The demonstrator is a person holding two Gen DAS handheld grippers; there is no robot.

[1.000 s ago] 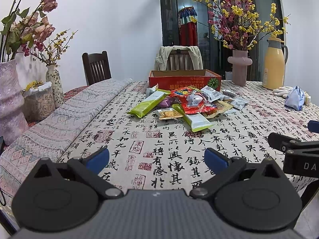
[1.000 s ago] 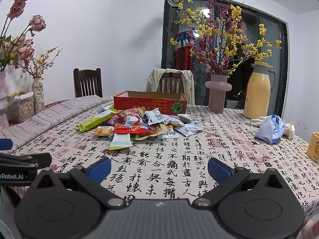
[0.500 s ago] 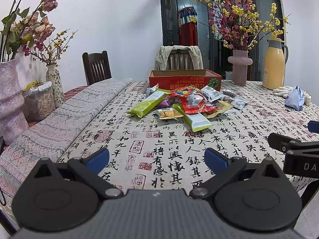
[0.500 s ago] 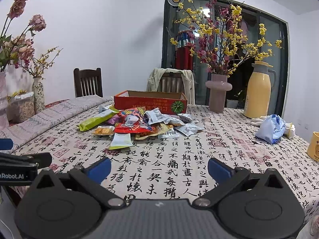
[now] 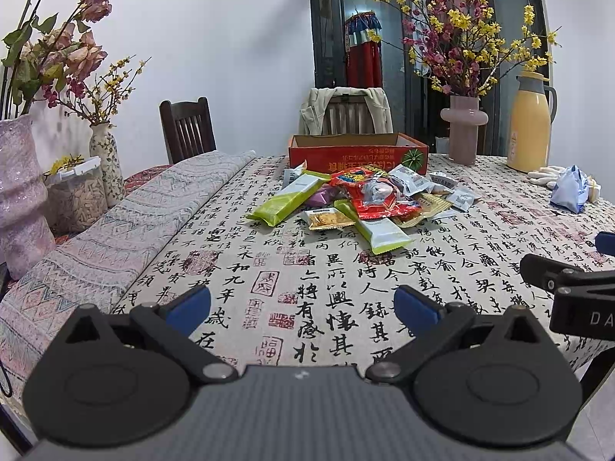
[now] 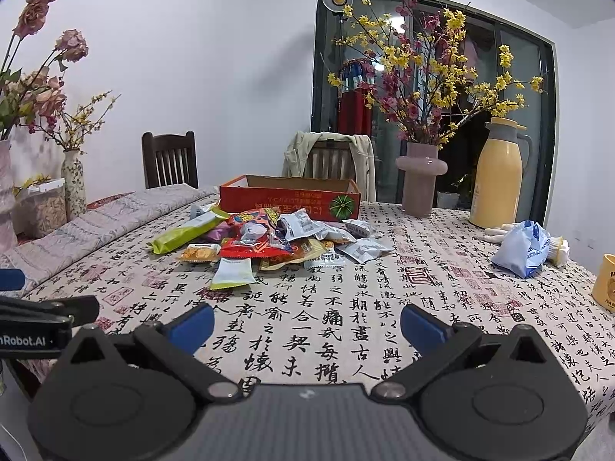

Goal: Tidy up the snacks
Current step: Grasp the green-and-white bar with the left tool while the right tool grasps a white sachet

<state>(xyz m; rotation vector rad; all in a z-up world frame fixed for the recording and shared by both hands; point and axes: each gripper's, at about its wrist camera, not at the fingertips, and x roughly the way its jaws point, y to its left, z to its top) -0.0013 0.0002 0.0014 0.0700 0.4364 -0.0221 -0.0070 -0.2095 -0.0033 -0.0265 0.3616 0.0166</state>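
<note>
Where "nRobot.AI" shows, left gripper (image 6: 23, 340), tablecloth calligraphy (image 6: 330, 319)

We see a heap of snack packets (image 5: 369, 201) lying near the middle of the table (image 5: 269, 280), just in front of an open red cardboard box (image 5: 357, 153) that stands toward the far edge. We note a long lime-green packet (image 5: 286, 201) lying flat on the heap's left side, angled toward the near-left corner. A second green-and-white packet (image 5: 378, 230) points toward the near edge. Between them lies a small orange cracker packet (image 5: 328, 218). A crumpled red packet (image 5: 374, 196) tops the heap. Several pale grey-white sachets (image 6: 361, 247) spread on its right side.
</note>
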